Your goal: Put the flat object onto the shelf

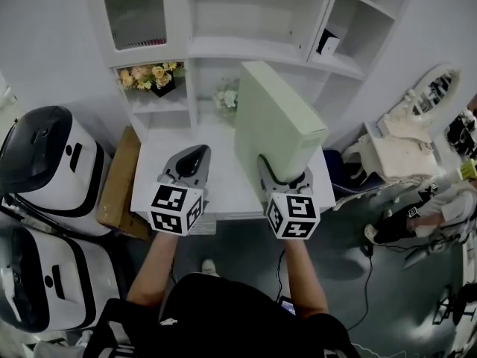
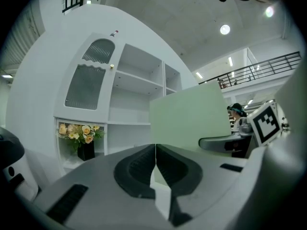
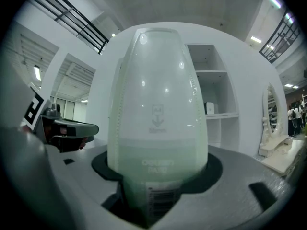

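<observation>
A flat pale-green box file [image 1: 276,129] stands on edge in the air, its spine [image 3: 158,128] filling the right gripper view. My right gripper [image 1: 285,176] is shut on its lower end and holds it above the white desk top [image 1: 216,177], in front of the white shelf unit [image 1: 253,21]. In the left gripper view the same file [image 2: 189,116] shows as a green panel to the right. My left gripper [image 1: 190,162] hovers beside it on the left, its jaws shut together with nothing between them.
Shelf compartments [image 1: 250,6] stand open behind the file. A vase of yellow flowers [image 1: 153,77] sits in a left cubby and a small dark card [image 1: 326,45] on a right shelf. White machines [image 1: 45,162] and a cardboard box [image 1: 119,177] stand left; a person [image 1: 440,207] sits at right.
</observation>
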A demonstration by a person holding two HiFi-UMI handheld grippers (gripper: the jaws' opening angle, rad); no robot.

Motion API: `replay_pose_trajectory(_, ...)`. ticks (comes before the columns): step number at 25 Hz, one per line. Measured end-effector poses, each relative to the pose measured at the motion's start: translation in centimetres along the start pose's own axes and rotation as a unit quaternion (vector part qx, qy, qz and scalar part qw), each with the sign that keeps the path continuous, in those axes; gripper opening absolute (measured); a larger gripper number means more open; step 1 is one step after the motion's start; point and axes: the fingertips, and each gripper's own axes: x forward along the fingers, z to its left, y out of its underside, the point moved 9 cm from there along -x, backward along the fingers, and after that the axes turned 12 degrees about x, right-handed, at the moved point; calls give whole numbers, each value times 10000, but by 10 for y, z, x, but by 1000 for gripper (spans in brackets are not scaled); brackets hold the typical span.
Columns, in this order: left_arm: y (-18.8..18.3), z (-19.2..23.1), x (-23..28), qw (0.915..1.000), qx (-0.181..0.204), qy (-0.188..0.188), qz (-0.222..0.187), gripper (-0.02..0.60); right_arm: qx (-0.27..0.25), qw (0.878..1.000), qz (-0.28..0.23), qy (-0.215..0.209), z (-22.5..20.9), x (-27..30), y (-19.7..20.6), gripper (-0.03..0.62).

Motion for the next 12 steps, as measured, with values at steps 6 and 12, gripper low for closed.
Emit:
replay_pose_trajectory(6, 7, 28, 18, 9999, -20, 111, -7, 6, -12, 9999, 23, 109, 6, 33, 0, 296)
replay_pose_trajectory(12, 20, 53, 29, 9998, -61, 179, 17, 6, -62, 9998, 46, 165, 18, 58, 5, 298)
